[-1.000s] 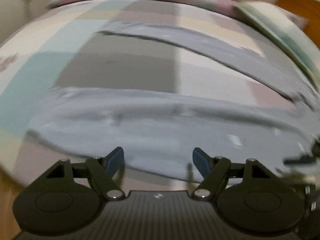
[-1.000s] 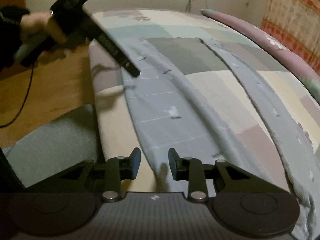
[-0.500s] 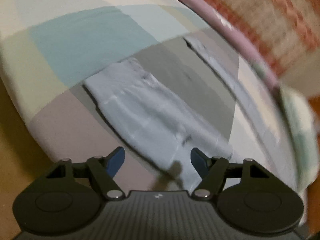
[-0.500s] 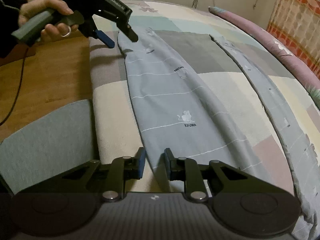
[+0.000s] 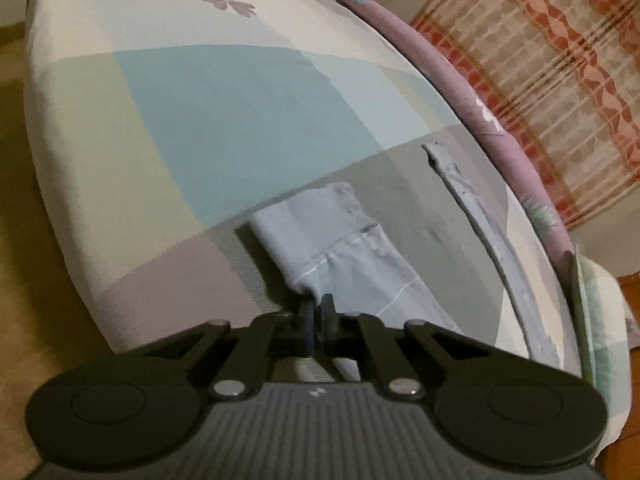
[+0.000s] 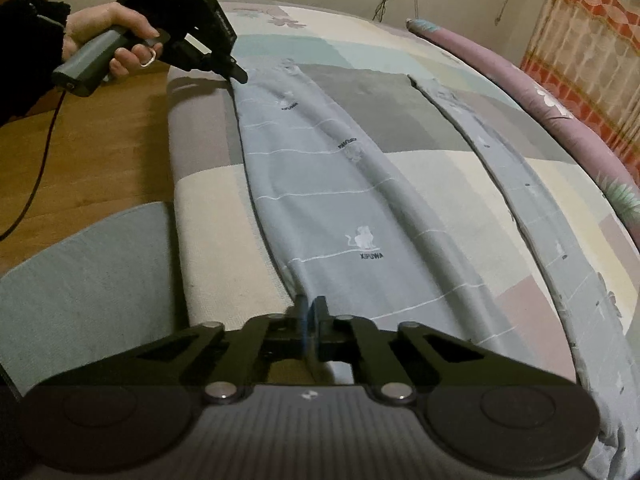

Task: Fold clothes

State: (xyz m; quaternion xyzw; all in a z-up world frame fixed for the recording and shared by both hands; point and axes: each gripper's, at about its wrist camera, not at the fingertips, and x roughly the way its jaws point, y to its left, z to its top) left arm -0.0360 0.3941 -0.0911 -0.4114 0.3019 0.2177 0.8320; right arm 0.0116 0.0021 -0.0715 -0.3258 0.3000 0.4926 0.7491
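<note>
Patchwork bedding in teal, grey, cream and mauve covers the bed (image 6: 208,216) where we work, with a mauve bolster (image 6: 520,92) along its far side and an orange-patterned curtain (image 5: 540,80) behind. Grey pyjama trousers (image 6: 320,184) printed with small white cats lie stretched flat, one leg near the bed's edge — the other (image 6: 532,208) well apart, toward the bolster. Our left gripper (image 5: 318,312) has just closed its fingers on the cuff end of the near leg; fabric is pinched between them. Our right gripper (image 6: 310,314) has likewise just closed, its fingers clamped on the same leg's edge further along. A hand (image 6: 108,40) in a dark sleeve holds the left gripper's handle.
</note>
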